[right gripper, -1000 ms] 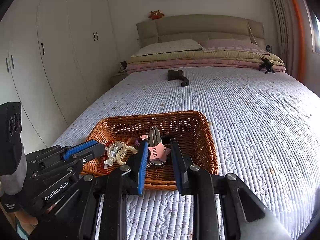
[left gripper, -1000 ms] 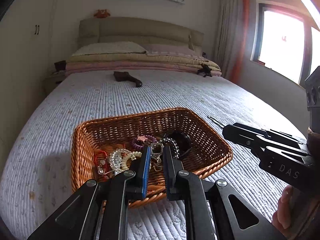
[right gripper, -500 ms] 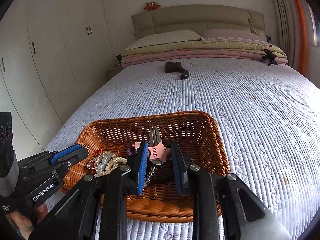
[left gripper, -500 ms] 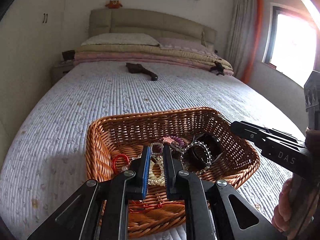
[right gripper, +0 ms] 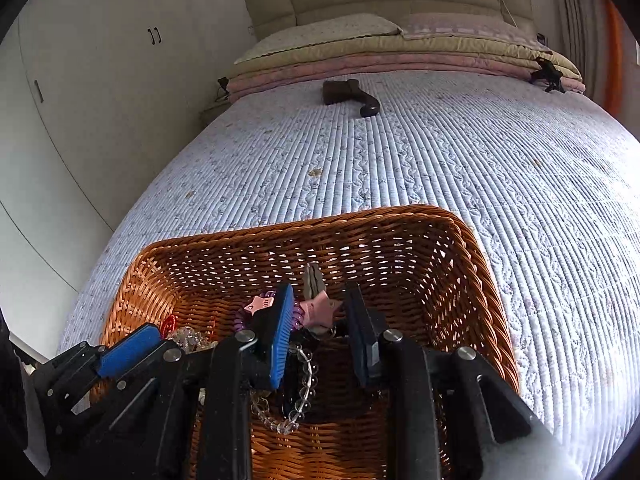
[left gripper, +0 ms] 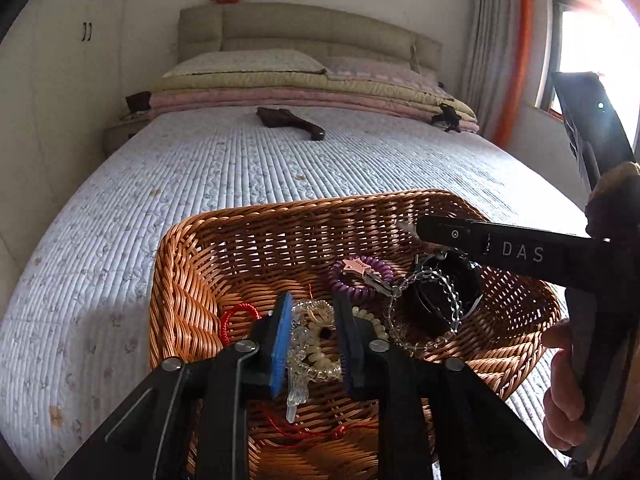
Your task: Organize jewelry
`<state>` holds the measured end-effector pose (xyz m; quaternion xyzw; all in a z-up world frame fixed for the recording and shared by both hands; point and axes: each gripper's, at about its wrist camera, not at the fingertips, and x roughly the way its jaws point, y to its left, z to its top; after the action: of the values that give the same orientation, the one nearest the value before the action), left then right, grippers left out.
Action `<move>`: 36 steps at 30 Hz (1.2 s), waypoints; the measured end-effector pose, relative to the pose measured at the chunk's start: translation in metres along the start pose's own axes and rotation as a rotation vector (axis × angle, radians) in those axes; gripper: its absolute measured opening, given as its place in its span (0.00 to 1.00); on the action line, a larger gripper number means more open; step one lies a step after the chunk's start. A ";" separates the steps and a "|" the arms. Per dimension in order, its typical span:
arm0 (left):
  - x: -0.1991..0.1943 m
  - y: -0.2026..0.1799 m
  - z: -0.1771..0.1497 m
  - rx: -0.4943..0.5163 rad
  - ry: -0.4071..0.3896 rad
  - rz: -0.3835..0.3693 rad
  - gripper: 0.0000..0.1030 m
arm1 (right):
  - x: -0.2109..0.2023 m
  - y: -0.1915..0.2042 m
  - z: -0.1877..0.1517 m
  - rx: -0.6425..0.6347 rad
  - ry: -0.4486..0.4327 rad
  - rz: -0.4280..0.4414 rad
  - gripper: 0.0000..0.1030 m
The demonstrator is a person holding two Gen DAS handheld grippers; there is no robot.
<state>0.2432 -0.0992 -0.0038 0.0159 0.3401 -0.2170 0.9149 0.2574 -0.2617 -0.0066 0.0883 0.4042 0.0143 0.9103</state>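
My left gripper [left gripper: 312, 340] gapes over the bead tangle [left gripper: 310, 344] — strands may snag; right gripper [right gripper: 318, 320] open around the star clip [right gripper: 320, 308].

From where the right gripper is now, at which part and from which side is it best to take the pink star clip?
Probably the pink star clip by its flat star head, from above, one finger on each side. It lies between the open right gripper fingers, on other jewelry in the wicker basket.

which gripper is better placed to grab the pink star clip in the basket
Right. The right gripper is open with the pink star clip between its fingers; the left gripper straddles the pearl bracelet instead.
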 end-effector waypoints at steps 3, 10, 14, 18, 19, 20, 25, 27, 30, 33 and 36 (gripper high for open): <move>-0.007 -0.004 0.000 0.008 -0.028 -0.004 0.42 | -0.007 0.000 -0.002 -0.015 -0.020 -0.011 0.30; -0.037 -0.014 0.000 0.010 -0.102 -0.048 0.48 | -0.062 0.003 -0.026 -0.057 -0.149 -0.069 0.66; -0.063 -0.028 -0.007 0.029 -0.152 -0.036 0.52 | -0.107 0.010 -0.058 -0.106 -0.241 -0.137 0.69; -0.090 -0.042 -0.023 0.037 -0.178 0.020 0.52 | -0.143 0.021 -0.094 -0.124 -0.325 -0.193 0.70; -0.095 -0.045 -0.027 0.040 -0.182 0.031 0.52 | -0.151 0.022 -0.103 -0.126 -0.346 -0.215 0.72; -0.102 -0.049 -0.032 0.045 -0.189 0.049 0.52 | -0.157 0.024 -0.111 -0.131 -0.367 -0.235 0.77; -0.121 -0.064 -0.062 0.070 -0.210 0.121 0.53 | -0.182 0.020 -0.145 -0.133 -0.438 -0.277 0.81; -0.124 -0.067 -0.072 0.071 -0.217 0.151 0.53 | -0.180 0.019 -0.151 -0.118 -0.433 -0.269 0.81; -0.122 -0.068 -0.084 0.066 -0.226 0.234 0.53 | -0.177 0.015 -0.160 -0.115 -0.436 -0.267 0.81; -0.112 -0.066 -0.093 0.069 -0.231 0.297 0.53 | -0.175 0.009 -0.167 -0.100 -0.449 -0.266 0.81; -0.103 -0.060 -0.093 0.046 -0.205 0.282 0.53 | -0.172 0.002 -0.164 -0.071 -0.437 -0.240 0.81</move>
<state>0.0920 -0.0970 -0.0035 0.0624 0.2343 -0.0949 0.9655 0.0207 -0.2519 0.0114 0.0085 0.2047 -0.0992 0.9738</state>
